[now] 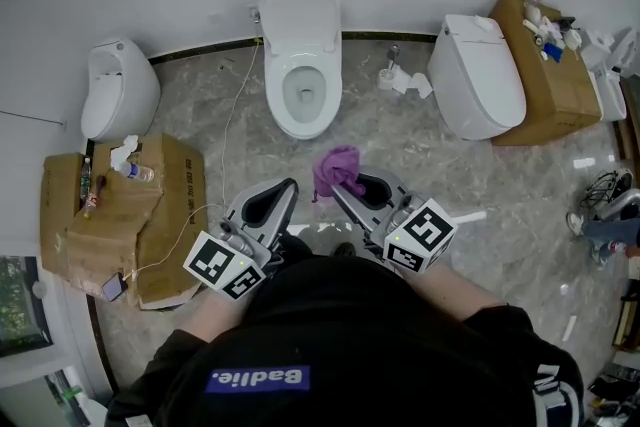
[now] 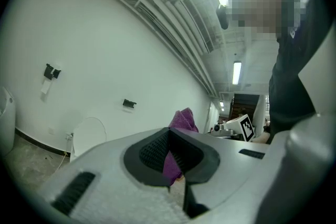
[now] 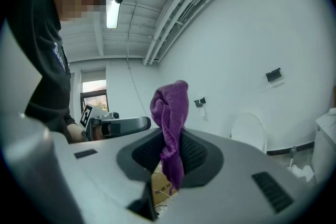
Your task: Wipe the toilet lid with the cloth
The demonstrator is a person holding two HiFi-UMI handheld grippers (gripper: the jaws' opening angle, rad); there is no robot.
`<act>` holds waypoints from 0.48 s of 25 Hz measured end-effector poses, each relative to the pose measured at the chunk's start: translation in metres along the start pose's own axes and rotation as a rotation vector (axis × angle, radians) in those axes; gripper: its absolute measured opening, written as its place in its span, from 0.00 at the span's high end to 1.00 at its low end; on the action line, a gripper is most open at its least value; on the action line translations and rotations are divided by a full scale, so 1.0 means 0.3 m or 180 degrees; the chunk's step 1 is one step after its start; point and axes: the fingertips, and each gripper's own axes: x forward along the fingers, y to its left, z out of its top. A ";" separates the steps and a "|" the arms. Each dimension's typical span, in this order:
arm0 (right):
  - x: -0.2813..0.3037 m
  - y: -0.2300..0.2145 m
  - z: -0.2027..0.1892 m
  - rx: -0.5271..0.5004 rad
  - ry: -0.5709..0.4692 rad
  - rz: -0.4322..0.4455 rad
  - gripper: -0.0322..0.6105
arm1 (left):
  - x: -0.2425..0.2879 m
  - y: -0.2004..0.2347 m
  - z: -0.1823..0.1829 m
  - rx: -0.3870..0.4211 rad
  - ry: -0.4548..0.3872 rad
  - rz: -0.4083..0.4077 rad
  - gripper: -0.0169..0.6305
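A purple cloth is bunched up and pinched in my right gripper, which is shut on it; in the right gripper view the cloth stands up out of the jaws and hangs below them. My left gripper is beside it, shut and empty; its view shows the cloth beyond the closed jaws. Ahead on the floor stands a white toilet with its lid raised against the wall. Both grippers are well short of it.
A second white toilet with its lid down stands at the right, and a white urinal-like fixture at the left. Cardboard boxes sit at left and right. A cable runs across the floor.
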 end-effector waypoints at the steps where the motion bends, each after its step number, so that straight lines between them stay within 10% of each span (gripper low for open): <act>1: 0.007 -0.011 0.001 0.0002 0.0002 -0.0004 0.85 | 0.007 0.014 0.005 0.0006 -0.0011 0.0008 0.95; 12: 0.329 -0.267 0.005 -0.0019 0.0109 -0.0217 0.85 | 0.177 0.431 0.071 0.0033 -0.0125 -0.0069 0.95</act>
